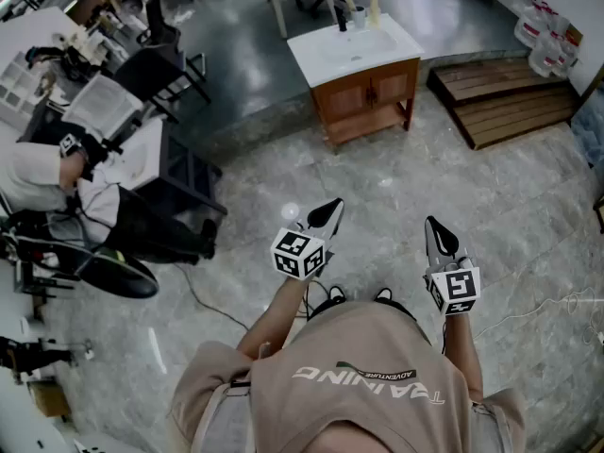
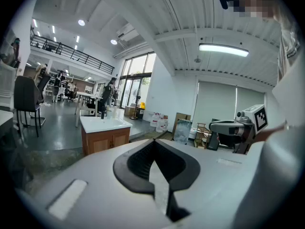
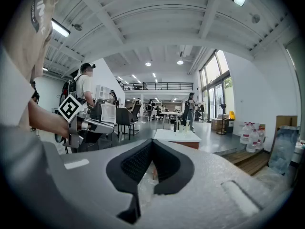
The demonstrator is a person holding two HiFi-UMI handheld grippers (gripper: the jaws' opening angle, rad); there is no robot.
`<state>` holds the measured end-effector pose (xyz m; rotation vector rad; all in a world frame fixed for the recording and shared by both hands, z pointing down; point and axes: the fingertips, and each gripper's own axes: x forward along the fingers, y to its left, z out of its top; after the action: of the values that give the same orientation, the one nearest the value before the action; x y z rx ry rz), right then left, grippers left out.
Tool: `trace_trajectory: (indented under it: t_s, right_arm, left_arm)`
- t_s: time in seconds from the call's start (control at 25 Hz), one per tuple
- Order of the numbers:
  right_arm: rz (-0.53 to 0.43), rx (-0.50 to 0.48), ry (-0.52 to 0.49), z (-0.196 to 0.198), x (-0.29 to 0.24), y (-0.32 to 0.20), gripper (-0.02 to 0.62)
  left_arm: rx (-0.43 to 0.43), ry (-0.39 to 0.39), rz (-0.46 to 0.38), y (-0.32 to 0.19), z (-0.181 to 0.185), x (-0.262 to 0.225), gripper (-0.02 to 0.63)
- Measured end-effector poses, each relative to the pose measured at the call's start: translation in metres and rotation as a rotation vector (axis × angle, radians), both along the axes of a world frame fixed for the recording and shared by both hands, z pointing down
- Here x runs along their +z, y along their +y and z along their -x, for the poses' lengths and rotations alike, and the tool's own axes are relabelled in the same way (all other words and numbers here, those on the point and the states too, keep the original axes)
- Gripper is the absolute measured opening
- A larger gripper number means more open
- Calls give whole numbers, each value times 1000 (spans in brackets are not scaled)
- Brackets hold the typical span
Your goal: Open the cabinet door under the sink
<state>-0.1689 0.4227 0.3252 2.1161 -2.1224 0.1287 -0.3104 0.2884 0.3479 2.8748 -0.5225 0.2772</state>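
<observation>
Cabinet door (image 1: 347,96) under sink (image 1: 354,43) is shut, well ahead of you across the floor (image 1: 377,187). L claw (image 1: 330,211) pressed together, empty; R claw (image 1: 436,230) same. Nothing done yet: approach, grip & pull all left, I'd say.

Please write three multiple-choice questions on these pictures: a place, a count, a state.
1. Where is the sink cabinet in the head view? A. Bottom left B. Top middle, far ahead C. Nowhere
2. How many doors does its front have? A. One B. Two C. Four
3. How are the doors? A. Shut B. One ajar C. Removed
Key: B, bare floor separates it from the left gripper and right gripper; B, two panels show; A, both lie flush.
</observation>
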Motion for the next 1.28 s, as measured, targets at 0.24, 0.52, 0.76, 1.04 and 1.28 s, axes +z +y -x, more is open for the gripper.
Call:
trace_trajectory:
  t_s: [0.24, 0.52, 0.76, 1.04, 1.28]
  right_arm:
    - [-42, -13, 29, -15, -8, 6, 0]
    - [-56, 1, 17, -29, -4, 23, 1]
    - [-45, 23, 7, -31, 6, 26, 2]
    - [17, 58, -27, -37, 34, 29, 0]
    - [46, 81, -27, -48, 41, 16, 1]
  left_arm:
    - [-6, 7, -10, 13, -12, -1, 14]
    - [-12, 4, -8, 29, -21, 0, 14]
    - [-25, -11, -7, 27, -16, -4, 14]
    - [-8, -50, 34, 24, -24, 23, 14]
    - [44, -37, 44, 4, -51, 36, 14]
